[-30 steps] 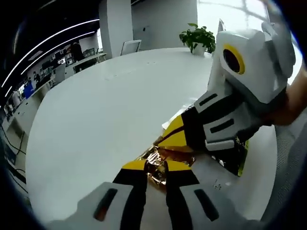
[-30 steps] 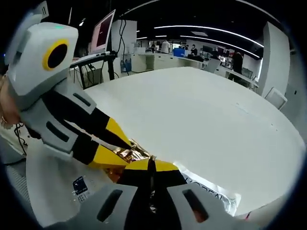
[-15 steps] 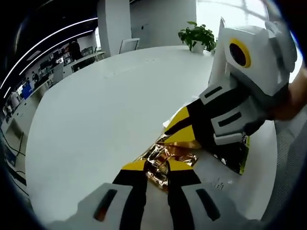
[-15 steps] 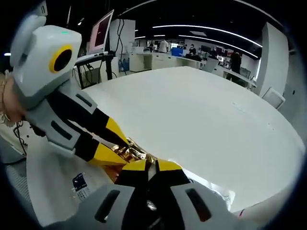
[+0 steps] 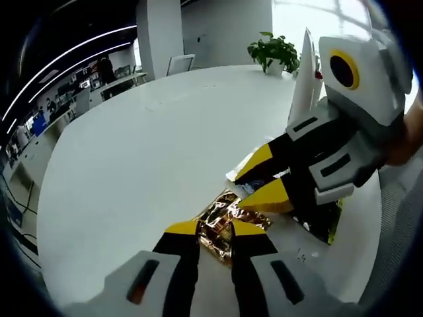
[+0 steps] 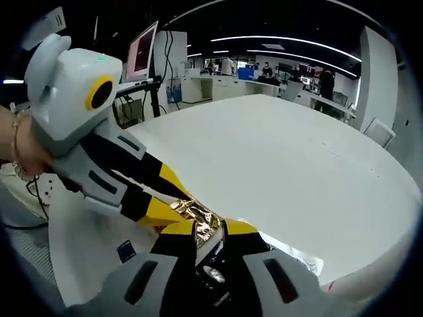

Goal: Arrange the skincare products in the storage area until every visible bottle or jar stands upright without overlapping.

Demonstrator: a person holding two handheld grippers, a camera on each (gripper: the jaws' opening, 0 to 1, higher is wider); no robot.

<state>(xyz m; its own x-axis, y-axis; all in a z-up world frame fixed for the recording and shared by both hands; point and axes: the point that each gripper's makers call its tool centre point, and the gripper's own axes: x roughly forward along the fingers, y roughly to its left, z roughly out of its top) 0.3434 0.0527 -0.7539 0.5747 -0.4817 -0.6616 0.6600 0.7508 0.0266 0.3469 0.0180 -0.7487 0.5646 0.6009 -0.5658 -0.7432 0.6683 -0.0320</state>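
A crumpled gold foil packet [image 5: 218,221] lies on the white table [image 5: 132,165] near its front edge. My left gripper [image 5: 215,229] is shut on the packet's near end, and in the right gripper view it [image 6: 187,201] comes in from the left with its yellow tips pinching the gold foil packet [image 6: 198,219]. My right gripper [image 5: 241,190] enters the left gripper view from the right, its jaws spread open just beside the foil. In its own view the right gripper [image 6: 210,230] stands open, with the foil's edge in the gap.
A white sachet [image 6: 291,261] lies flat under the right gripper. A dark packet with a yellow-green edge [image 5: 328,223] and a white sheet with a printed label [image 6: 123,249] lie nearby. A potted plant [image 5: 274,51] stands at the table's far side, a monitor [image 6: 142,47] beyond it.
The right gripper's jaws, shut on the foil a second ago, have opened and drawn slightly back. The left gripper keeps its hold on the packet.
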